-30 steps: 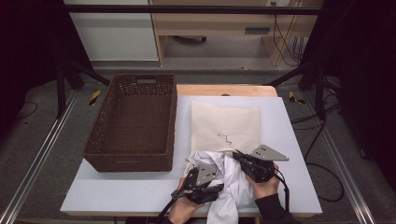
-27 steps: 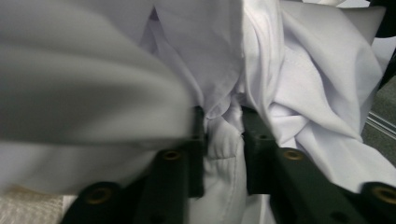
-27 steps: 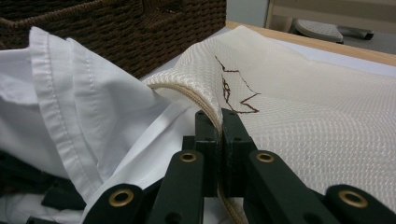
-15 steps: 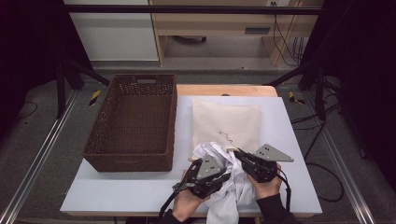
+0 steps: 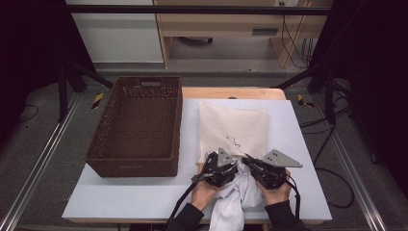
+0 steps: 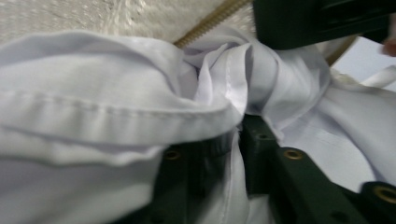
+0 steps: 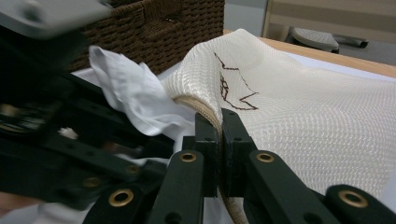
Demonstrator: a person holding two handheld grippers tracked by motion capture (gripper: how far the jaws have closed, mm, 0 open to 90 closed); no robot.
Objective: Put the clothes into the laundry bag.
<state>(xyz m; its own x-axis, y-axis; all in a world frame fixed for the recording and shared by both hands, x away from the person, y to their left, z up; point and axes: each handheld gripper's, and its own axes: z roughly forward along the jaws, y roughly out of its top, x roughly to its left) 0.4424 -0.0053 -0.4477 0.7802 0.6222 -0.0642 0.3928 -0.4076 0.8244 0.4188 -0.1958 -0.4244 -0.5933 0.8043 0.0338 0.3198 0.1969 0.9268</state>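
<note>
Basically right hand-held gripper (image 7: 219, 140) pinches mesh bag (image 5: 234, 127) zipper rim to hold mouth open; left hand-held gripper (image 6: 236, 154) clamps white garment (image 6: 93, 112) for stuffing in.

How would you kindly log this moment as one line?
left gripper: shut on white garment | right gripper: shut on mesh bag rim | basket: beside
</note>
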